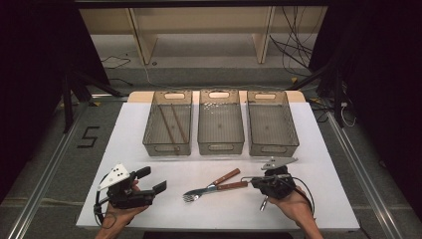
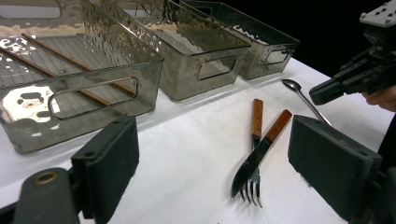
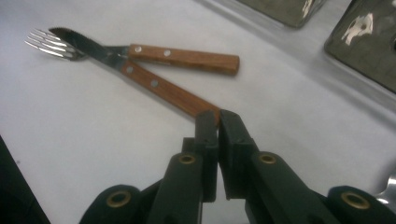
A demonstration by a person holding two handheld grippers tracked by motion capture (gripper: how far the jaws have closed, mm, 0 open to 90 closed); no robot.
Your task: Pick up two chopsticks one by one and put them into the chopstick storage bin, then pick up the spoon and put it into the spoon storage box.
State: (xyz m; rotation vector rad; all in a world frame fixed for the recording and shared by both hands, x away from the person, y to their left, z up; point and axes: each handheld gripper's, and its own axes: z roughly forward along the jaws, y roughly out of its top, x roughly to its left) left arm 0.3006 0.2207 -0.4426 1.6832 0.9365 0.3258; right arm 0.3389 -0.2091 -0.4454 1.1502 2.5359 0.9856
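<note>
Wood-handled knife lies crossed over the fork on the white table; your right gripper has its jaws pinched on the handle's tip. It's stiff, light, blade-heavy, so expect droop.

Bare table before the bins; crossed cutlery blocks the middle.

Knife handle: its end is hidden between the right gripper tips.
Spoon: cut off by the edge, right of those tips.
</note>
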